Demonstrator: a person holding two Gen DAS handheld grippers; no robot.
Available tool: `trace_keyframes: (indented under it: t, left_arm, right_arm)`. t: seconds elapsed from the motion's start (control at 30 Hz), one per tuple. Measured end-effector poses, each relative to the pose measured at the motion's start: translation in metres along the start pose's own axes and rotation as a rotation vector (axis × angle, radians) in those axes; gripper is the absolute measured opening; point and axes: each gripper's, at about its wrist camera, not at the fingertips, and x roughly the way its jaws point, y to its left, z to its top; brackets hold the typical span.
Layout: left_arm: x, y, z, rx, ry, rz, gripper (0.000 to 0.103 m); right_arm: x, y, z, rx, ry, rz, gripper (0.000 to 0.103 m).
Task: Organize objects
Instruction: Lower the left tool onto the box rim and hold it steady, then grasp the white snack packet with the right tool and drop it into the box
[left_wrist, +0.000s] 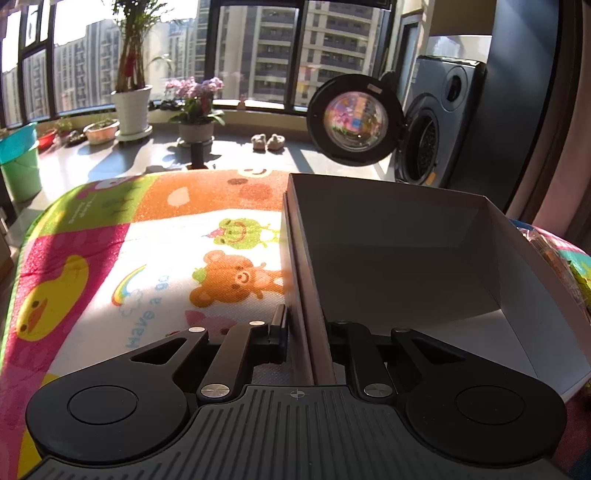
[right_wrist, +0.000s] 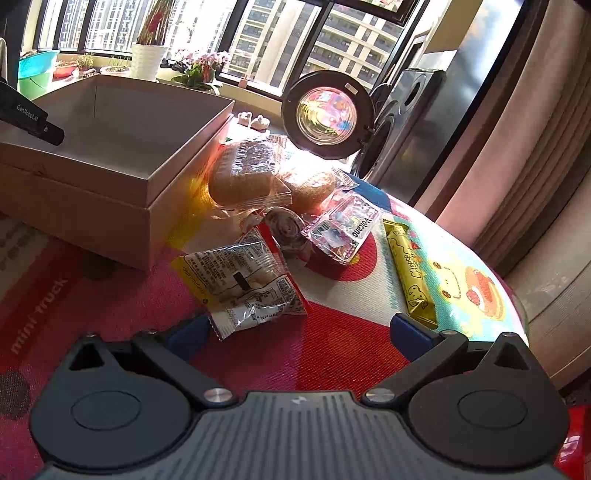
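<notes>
Left gripper (left_wrist: 301, 328) is clamped tight on the near wall of the empty grey cardboard box (left_wrist: 406, 258), probably steadying it for loading. Just right of the box sits the heap of wrapped snacks: a clear-and-white packet (right_wrist: 245, 288) nearest, then the yellow cheese stick (right_wrist: 408, 273) further right. Right gripper (right_wrist: 297, 326) hangs wide open and empty, close before that white packet.
</notes>
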Motion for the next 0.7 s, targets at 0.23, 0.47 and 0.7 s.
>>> trace_keyframes:
  t: [0.23, 0.47, 0.7]
  left_arm:
    - [0.000, 0.001, -0.002, -0.012, -0.005, 0.000, 0.015]
    - [0.000, 0.002, -0.003, -0.022, -0.010, -0.001, 0.015]
    - [-0.001, 0.004, -0.004, -0.024, -0.011, -0.008, 0.015]
  right_arm:
    - [-0.008, -0.026, 0.002, 0.196, 0.060, 0.087, 0.103]
    - [0.003, -0.041, 0.015, 0.441, 0.123, 0.201, 0.103]
    - [0.038, -0.035, 0.027, 0.578, 0.174, 0.225, 0.103]
